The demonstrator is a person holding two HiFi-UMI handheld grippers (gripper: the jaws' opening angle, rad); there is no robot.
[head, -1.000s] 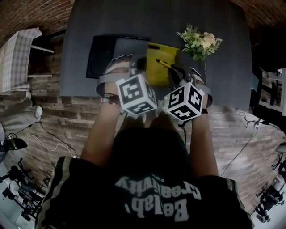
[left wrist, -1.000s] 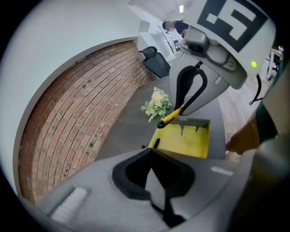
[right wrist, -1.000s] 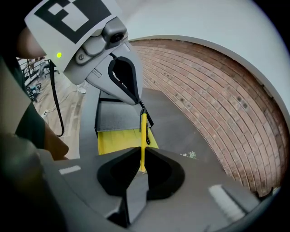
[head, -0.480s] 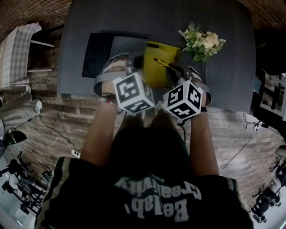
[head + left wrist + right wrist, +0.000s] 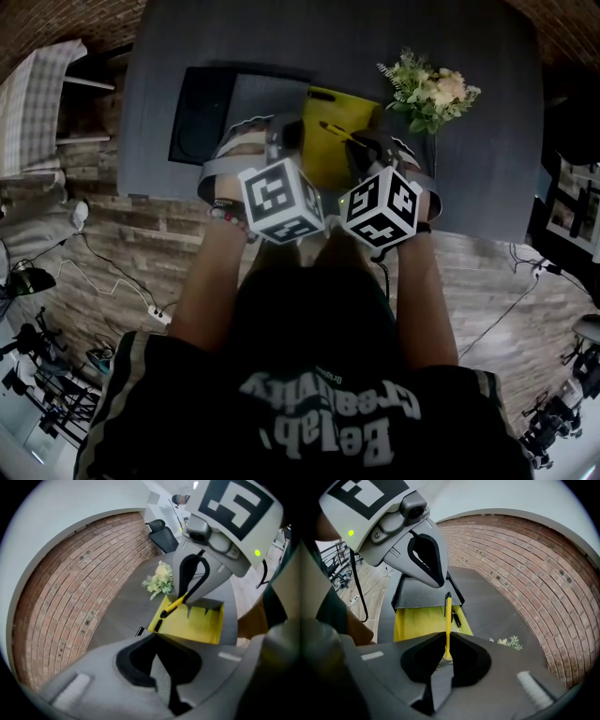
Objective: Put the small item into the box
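An open yellow box point(image 5: 330, 141) sits on the dark grey table point(image 5: 469, 178). My right gripper point(image 5: 364, 150) is shut on a yellow pen point(image 5: 337, 130) with a black tip, which points out over the box. In the right gripper view the pen point(image 5: 448, 620) stands up from between the closed jaws, above the yellow box point(image 5: 417, 623). My left gripper point(image 5: 292, 142) hovers at the box's left edge with its jaws together and nothing in them. The left gripper view shows the right gripper point(image 5: 186, 601) holding the pen point(image 5: 176, 605) above the box point(image 5: 199, 625).
A black tray with a grey panel point(image 5: 230, 112) lies left of the box. A bunch of pale flowers point(image 5: 427, 92) stands to the box's right. The table's near edge meets a wood-plank floor point(image 5: 141, 234). A brick wall point(image 5: 70, 597) lies beyond the table.
Both grippers have sunk a little toward the yellow box. The pen stays clamped in the right one.
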